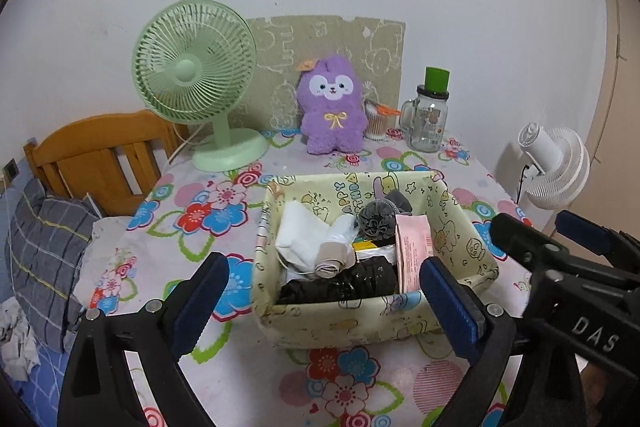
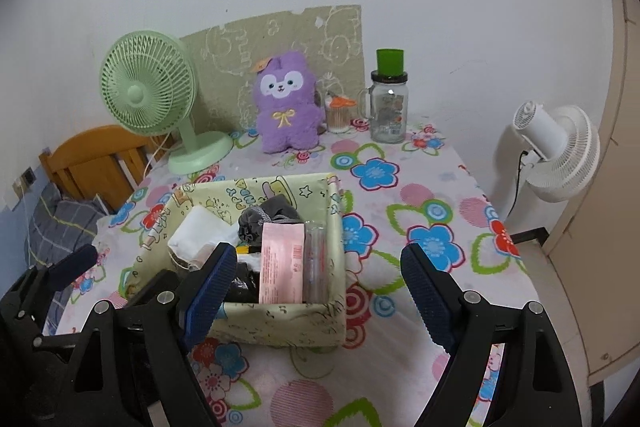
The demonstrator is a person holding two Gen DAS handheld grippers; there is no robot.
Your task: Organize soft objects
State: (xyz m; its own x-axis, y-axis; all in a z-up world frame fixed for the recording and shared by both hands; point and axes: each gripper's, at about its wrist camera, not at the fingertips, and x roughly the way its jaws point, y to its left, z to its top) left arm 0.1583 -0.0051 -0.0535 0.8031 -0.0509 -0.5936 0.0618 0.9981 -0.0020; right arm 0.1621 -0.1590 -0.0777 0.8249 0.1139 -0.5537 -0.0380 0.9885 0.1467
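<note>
Left black two-finger gripper with blue pads (image 1: pixel 324 291) hangs with its jaws wide apart and empty, framing the pale-yellow cartoon-print fabric storage box (image 1: pixel 360 315) — packed with a white folded cloth (image 1: pixel 298 231), a grey ruffled scrunchie (image 1: pixel 374 219) and a pink flat packet (image 1: pixel 414 251). Behind it sits a purple plush toy (image 1: pixel 332 111) on the floral tablecloth (image 1: pixel 192 227). Right black gripper (image 2: pixel 320 283) is likewise spread, empty, just right of the box.

Lower contents of the fabric bin (image 1: pixel 472 227) behind its front wall; white fan (image 2: pixel 556 155) base off-table.
</note>
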